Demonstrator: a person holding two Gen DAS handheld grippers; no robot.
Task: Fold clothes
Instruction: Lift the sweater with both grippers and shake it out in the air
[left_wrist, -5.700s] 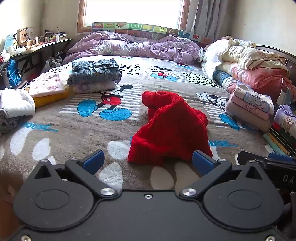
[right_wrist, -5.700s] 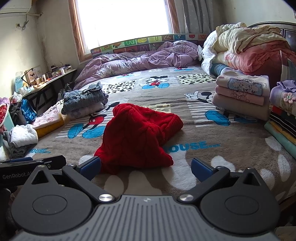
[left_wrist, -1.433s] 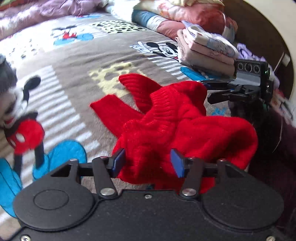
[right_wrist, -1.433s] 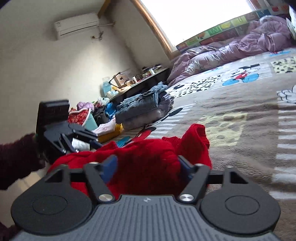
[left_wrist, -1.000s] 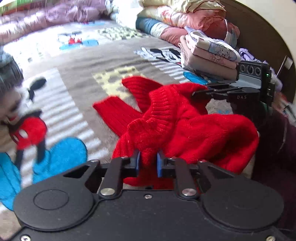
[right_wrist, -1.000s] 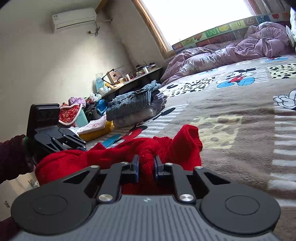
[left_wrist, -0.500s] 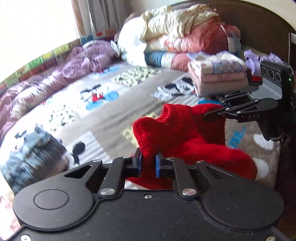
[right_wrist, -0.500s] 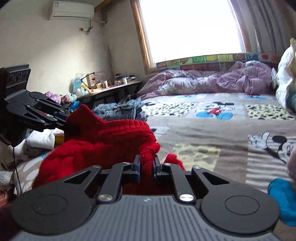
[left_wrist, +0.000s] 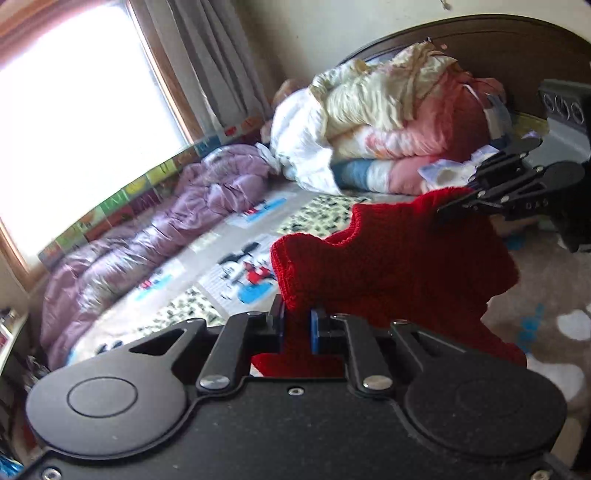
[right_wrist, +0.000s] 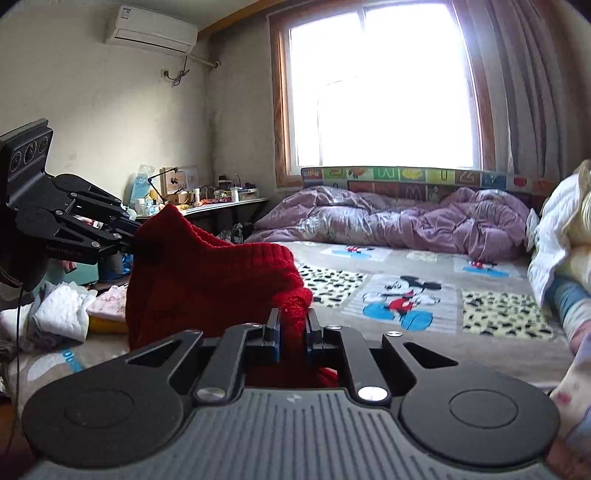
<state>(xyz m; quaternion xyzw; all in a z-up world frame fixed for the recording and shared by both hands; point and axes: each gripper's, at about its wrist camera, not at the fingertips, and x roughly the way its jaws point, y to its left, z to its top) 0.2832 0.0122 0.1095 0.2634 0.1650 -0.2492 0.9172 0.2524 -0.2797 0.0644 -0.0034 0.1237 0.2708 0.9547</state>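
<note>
Left tongs (left_wrist: 297, 325) and right tongs (right_wrist: 291, 334) each clamped tight on a top edge of the red sweater (right_wrist: 207, 284), which hangs between them above the bed (right_wrist: 424, 266), probably to shake it flat for folding.

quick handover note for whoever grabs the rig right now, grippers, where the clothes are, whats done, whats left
Left gripper: shut on one edge of the red sweater.
Right gripper: shut on another edge of it.
Sweater: held up between the two grippers, hanging bunched above the bed, not spread out.
Done: sweater gripped at two points and raised. Other folded clothes sit at the bed's left side.
Left: lay it flat on the blanket, smooth it, fold sleeves and body, probably add it to a stack.
</note>
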